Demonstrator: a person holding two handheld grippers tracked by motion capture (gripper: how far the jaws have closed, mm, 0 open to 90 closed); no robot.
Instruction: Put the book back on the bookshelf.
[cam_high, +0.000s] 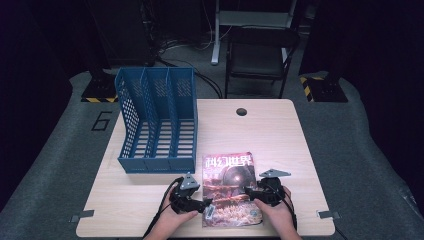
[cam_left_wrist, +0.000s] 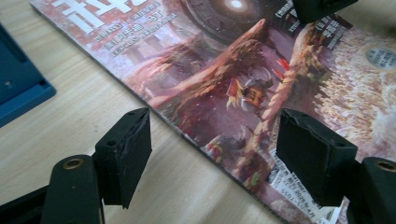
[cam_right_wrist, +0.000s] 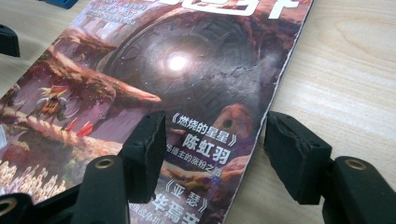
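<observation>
Lying flat, glossy sci-fi magazine (cam_high: 229, 187)

Both grippers are matte black, the left gripper (cam_high: 207, 203) and the right gripper (cam_high: 248, 191) each topped by a grey three-cornered plate set behind the fingers. Each finger (cam_left_wrist: 125, 154) ends in a blocky, rough-edged black pad, with a brass-ringed screw hole just behind it. Black cables trail back from both bodies.

High view overhead; both tool views close on magazine (cam_high: 229, 187).
</observation>
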